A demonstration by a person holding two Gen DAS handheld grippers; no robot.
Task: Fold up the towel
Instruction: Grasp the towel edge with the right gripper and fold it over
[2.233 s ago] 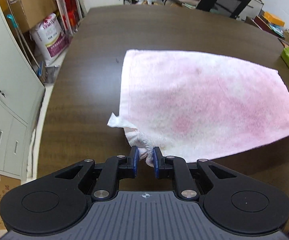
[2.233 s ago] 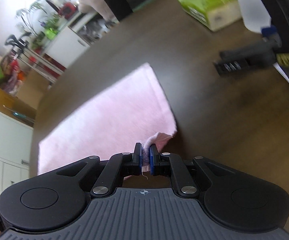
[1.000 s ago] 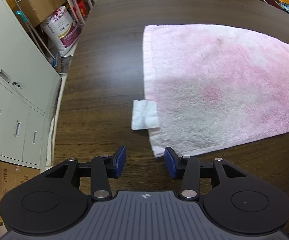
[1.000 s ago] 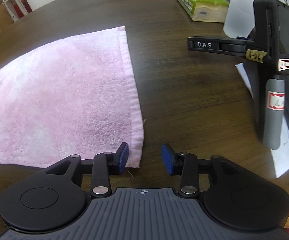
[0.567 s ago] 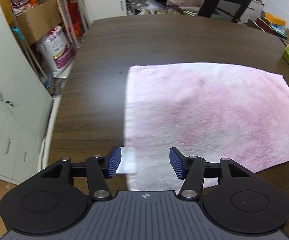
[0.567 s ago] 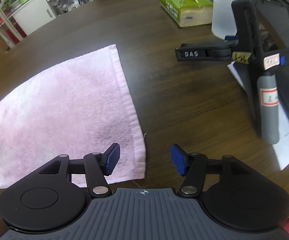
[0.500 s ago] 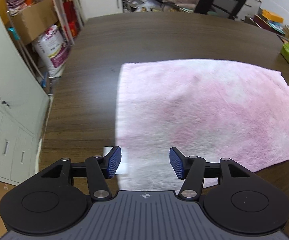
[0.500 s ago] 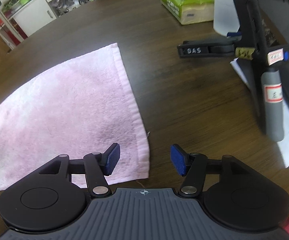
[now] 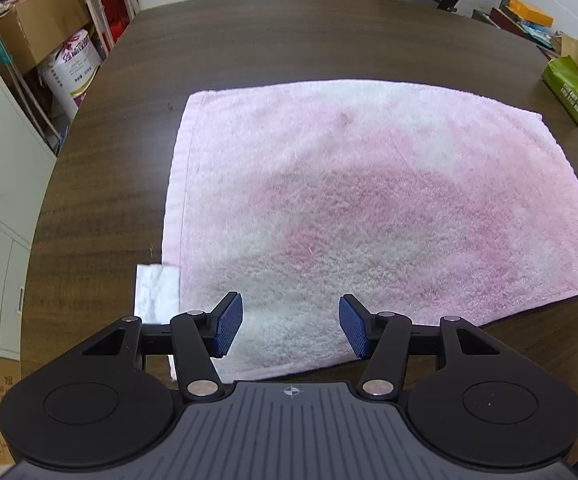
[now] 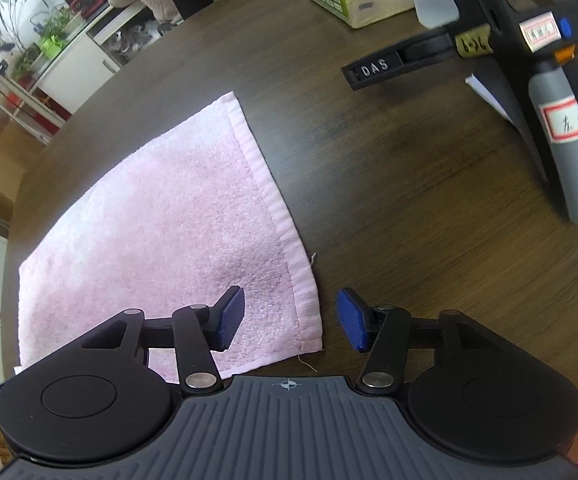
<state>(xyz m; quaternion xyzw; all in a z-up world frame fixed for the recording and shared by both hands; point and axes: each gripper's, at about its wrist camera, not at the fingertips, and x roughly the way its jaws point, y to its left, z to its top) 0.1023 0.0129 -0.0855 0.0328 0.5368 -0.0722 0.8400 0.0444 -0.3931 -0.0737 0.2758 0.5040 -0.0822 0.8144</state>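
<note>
Lay flat mid-frame on the dark wooden table (image 9: 289,40): pink towel (image 9: 369,200), smooth, no further fold begun as far as visible. Bare wood beyond its far edge. Hovered over near corners, released and wide apart: left gripper (image 9: 290,330), right gripper (image 10: 290,322). Peeked out lower left: white tag (image 9: 155,292).
</note>
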